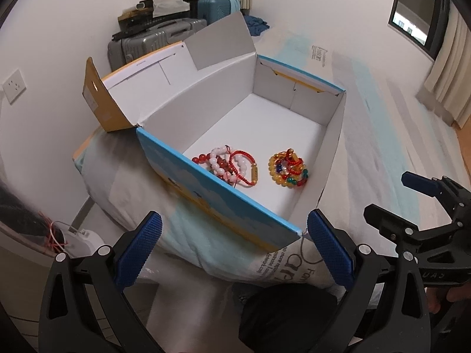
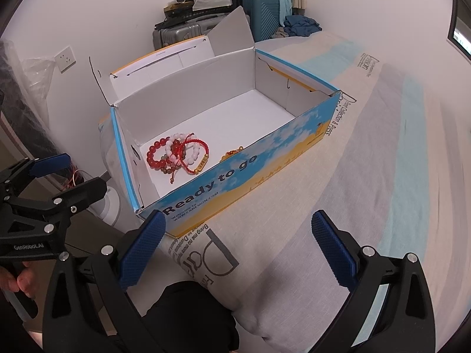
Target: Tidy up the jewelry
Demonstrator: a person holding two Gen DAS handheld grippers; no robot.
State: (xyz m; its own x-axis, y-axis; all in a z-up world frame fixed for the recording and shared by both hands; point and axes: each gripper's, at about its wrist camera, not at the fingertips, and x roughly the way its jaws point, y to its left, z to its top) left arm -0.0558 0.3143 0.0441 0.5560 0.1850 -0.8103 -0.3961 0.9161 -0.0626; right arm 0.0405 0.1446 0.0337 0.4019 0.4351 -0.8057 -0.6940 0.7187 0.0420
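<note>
An open cardboard box (image 1: 223,197) with blue and yellow sides stands on a bed; it also shows in the right wrist view (image 2: 241,170). Inside lie a pile of red, white and pink bead bracelets (image 1: 228,164) (image 2: 176,153) and a pile of amber and coloured beads (image 1: 288,170), mostly hidden behind the box wall in the right wrist view (image 2: 232,152). My left gripper (image 1: 235,250) is open and empty, held before the box's near corner. My right gripper (image 2: 238,250) is open and empty, just in front of the box's long side.
The bed cover (image 2: 353,176) stretches to the right of the box. Suitcases (image 1: 164,35) with clutter stand behind against the wall. A white device with a cable (image 1: 79,235) sits on the floor at the left. The box lid (image 1: 141,70) leans back open.
</note>
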